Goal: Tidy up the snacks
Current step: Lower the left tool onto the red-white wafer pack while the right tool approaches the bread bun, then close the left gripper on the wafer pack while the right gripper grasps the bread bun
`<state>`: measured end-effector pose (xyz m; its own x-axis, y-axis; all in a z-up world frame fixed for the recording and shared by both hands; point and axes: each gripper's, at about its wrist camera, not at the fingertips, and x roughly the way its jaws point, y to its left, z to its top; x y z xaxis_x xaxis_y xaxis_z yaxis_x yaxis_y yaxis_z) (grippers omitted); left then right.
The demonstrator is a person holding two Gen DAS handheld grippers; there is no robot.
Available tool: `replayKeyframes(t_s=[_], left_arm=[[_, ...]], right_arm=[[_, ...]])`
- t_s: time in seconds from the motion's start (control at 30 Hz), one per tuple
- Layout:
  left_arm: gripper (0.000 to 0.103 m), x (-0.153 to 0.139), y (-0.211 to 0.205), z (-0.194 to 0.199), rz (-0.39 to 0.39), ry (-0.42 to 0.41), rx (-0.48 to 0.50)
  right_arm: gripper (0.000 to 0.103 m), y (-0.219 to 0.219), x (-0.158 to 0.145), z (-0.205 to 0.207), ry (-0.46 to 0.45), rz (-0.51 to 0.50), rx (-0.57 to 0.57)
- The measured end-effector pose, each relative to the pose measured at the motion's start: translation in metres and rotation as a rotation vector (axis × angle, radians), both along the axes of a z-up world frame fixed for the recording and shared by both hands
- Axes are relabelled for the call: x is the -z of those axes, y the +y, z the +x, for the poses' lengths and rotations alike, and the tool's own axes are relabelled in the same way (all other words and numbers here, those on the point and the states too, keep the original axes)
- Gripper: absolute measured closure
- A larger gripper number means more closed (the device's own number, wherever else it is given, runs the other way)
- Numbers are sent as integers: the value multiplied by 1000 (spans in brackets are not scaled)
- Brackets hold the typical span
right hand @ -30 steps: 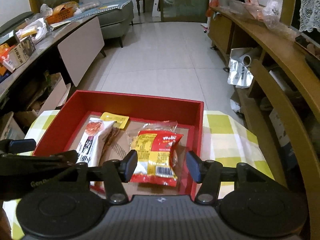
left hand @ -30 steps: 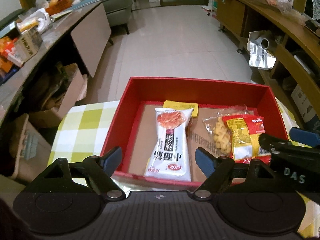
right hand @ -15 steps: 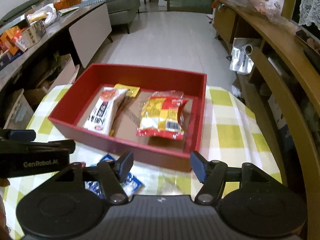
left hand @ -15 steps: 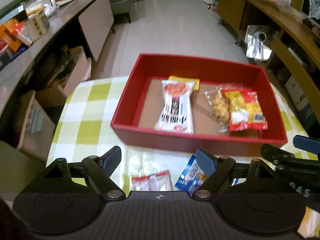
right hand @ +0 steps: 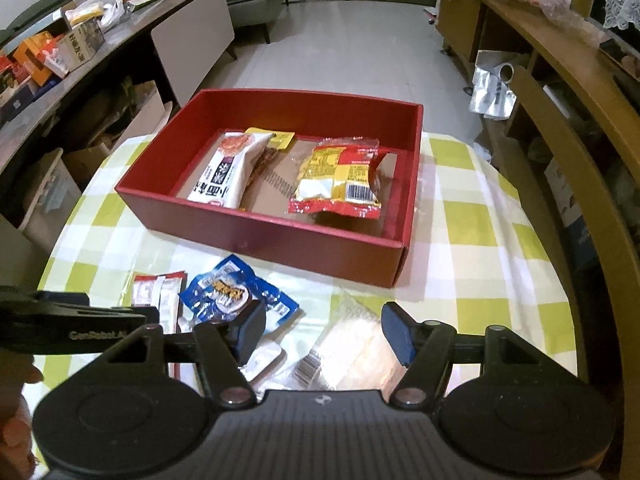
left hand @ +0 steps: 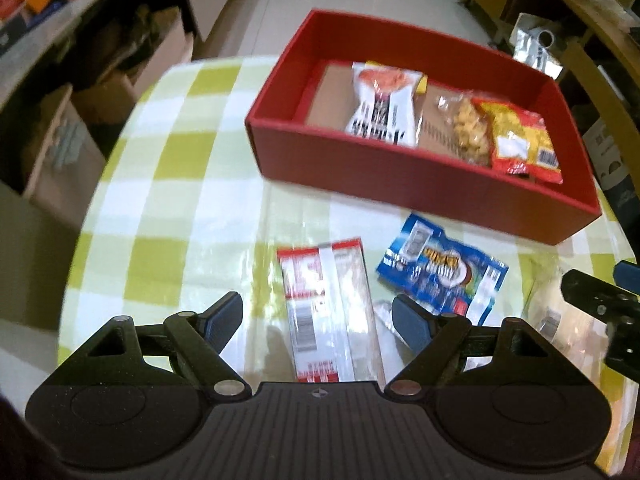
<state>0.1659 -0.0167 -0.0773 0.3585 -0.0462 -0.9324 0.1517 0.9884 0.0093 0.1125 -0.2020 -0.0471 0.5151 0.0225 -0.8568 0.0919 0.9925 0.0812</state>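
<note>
A red box [right hand: 280, 236] on the green-checked table holds a white noodle packet [right hand: 228, 172], a small yellow packet [right hand: 276, 138] and a yellow-red snack bag [right hand: 340, 176]. In front of it lie a blue packet [left hand: 440, 276], a red-white packet [left hand: 320, 280] and a clear packet of pale biscuits [right hand: 352, 344]. My left gripper [left hand: 318, 316] hangs open over the red-white packet, which lies below the gap. My right gripper [right hand: 324, 332] is above the clear packet with its jaws opening and nothing pressed between them. Its left finger [right hand: 250, 330] covers part of the blue packet.
A wooden chair frame [right hand: 560, 160] stands close on the right of the table. Cardboard boxes [left hand: 60, 148] sit on the floor to the left, under a long counter with cartons [right hand: 48, 56]. The table's rounded edge [left hand: 84, 220] falls away on the left.
Both grippers have drawn back from over the red box to the near side of the table and tipped downward. The loose packets came into view. The right jaws have widened.
</note>
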Motion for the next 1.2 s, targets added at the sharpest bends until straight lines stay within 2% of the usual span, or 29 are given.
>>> replayKeyframes(t_s=[0.17,0.37,0.5,0.6,0.67,0.97,1.1,1.2], left_arm=[[17,22,-2,1,-18,81,-36],[16,43,-1,9,-27,131,-114],[16,45,0,12,-10,103,-138],[25,43,0,8,12,94,-124],[38,40,-2,7,8,94,-107],[46,35,-1,-6,-5,108,-67],[46,30,-1,-11,5,90,-54],[46,28,-1,-10,6,84,-50]], right_arm=[[30,-9,2,-6,8,-2,3],[26,-34,12,-10,49,4,57],[26,-53,22,-12,90,5,112],[26,-60,28,-13,112,12,137],[26,-62,31,-12,123,37,144],[24,-48,38,2,137,149,179],[24,-37,48,9,156,158,178],[24,-30,57,14,177,118,169]])
